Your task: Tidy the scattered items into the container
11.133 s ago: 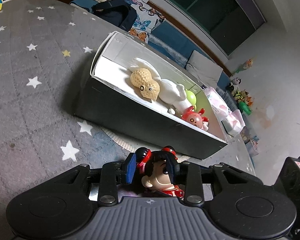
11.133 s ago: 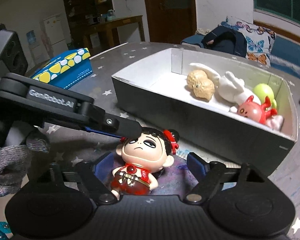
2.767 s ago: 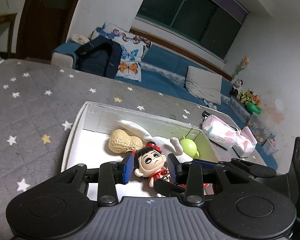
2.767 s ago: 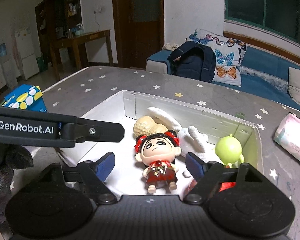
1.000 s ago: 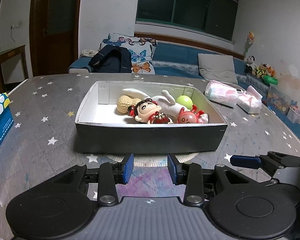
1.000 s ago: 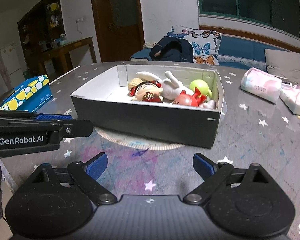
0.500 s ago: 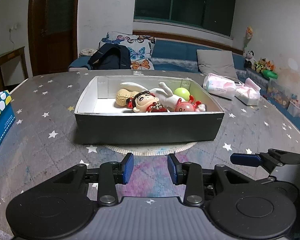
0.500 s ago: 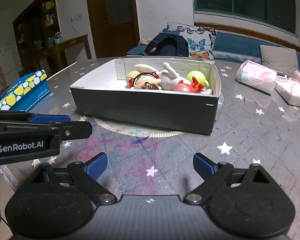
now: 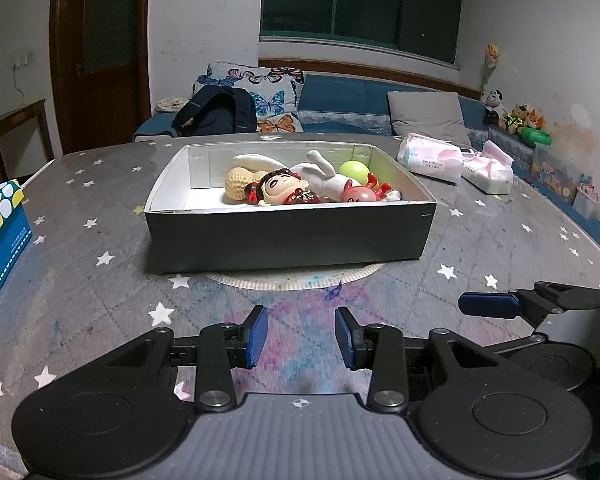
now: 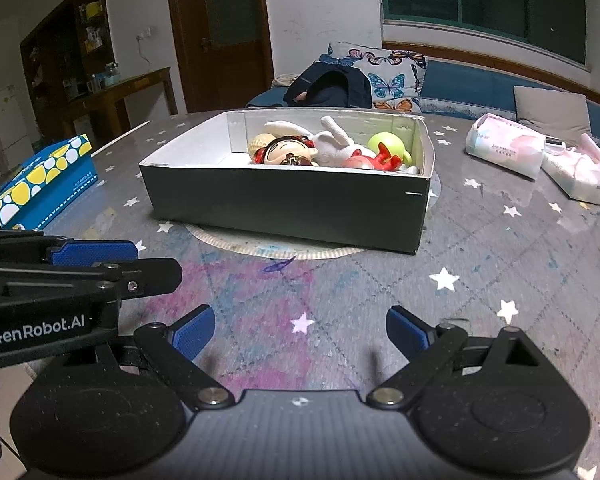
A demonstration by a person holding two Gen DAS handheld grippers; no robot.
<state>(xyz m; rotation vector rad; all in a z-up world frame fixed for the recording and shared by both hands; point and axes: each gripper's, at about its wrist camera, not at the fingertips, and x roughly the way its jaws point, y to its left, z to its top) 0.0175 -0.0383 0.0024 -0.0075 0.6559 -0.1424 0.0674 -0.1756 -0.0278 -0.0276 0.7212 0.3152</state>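
Left wrist view: the left gripper (image 9: 301,336) hangs over the starred table (image 9: 100,280) with its blue pads a little apart and nothing between them. Beyond it sits the box (image 9: 288,232), holding a doll (image 9: 280,192), a peanut toy (image 9: 238,186), a white plush (image 9: 320,174), a green ball (image 9: 354,170) and a red toy (image 9: 362,195). Tissue packs (image 9: 432,160) lie far right.

Right wrist view: the right gripper (image 10: 300,334) is spread wide and empty, near the table edge. The left gripper (image 10: 96,256) shows at the left. The box (image 10: 292,204) lies ahead with the doll (image 10: 284,152) inside, touching the plush (image 10: 336,144). A blue carton (image 10: 40,184) sits left.
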